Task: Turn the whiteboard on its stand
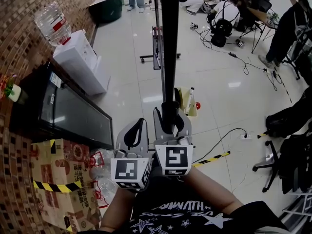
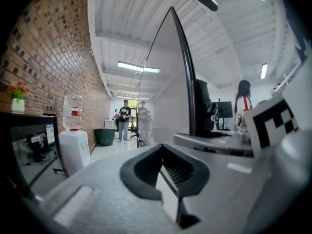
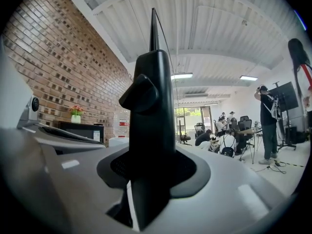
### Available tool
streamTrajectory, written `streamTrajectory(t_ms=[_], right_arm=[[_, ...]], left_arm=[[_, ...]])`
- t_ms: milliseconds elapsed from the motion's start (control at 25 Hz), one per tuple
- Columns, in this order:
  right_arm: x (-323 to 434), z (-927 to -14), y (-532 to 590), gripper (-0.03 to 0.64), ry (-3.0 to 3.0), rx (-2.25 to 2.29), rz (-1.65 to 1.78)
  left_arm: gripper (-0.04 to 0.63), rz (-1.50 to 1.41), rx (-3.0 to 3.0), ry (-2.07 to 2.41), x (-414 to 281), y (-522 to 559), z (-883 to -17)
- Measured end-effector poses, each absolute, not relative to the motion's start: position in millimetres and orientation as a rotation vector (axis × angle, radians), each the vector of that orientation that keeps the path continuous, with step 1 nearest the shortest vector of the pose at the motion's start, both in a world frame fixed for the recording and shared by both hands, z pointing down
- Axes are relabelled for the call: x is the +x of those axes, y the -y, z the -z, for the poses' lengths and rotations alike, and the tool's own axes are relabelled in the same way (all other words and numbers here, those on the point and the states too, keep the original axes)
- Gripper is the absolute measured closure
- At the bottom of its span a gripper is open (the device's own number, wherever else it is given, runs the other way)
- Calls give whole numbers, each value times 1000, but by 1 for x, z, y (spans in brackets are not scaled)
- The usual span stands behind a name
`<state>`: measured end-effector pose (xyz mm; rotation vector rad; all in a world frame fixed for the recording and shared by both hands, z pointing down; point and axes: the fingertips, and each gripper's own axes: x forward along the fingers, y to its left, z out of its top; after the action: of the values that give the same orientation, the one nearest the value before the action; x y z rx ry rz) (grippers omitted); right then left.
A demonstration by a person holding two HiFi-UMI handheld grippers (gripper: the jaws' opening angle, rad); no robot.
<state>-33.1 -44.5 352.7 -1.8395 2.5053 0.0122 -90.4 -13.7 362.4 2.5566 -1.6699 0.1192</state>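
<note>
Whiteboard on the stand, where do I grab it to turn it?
Grip the whiteboard by its black side frame, coming edge-on from the near side. The board stands upright with its thin edge towards you, narrow enough to pinch. The right gripper sits there, with the frame between its opening jaws.

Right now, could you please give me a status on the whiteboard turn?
Left gripper shut, empty. Right gripper on the tall black-framed whiteboard, at its edge, jaws opening. Low black cabinet stands close at left.
</note>
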Motion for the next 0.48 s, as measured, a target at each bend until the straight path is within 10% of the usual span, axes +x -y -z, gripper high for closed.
streamTrajectory(t_ms=[480], right_arm=[[-30, -356, 7, 364, -2587, -1801, -95]], left_arm=[[589, -108, 2559, 1679, -89, -12, -361]])
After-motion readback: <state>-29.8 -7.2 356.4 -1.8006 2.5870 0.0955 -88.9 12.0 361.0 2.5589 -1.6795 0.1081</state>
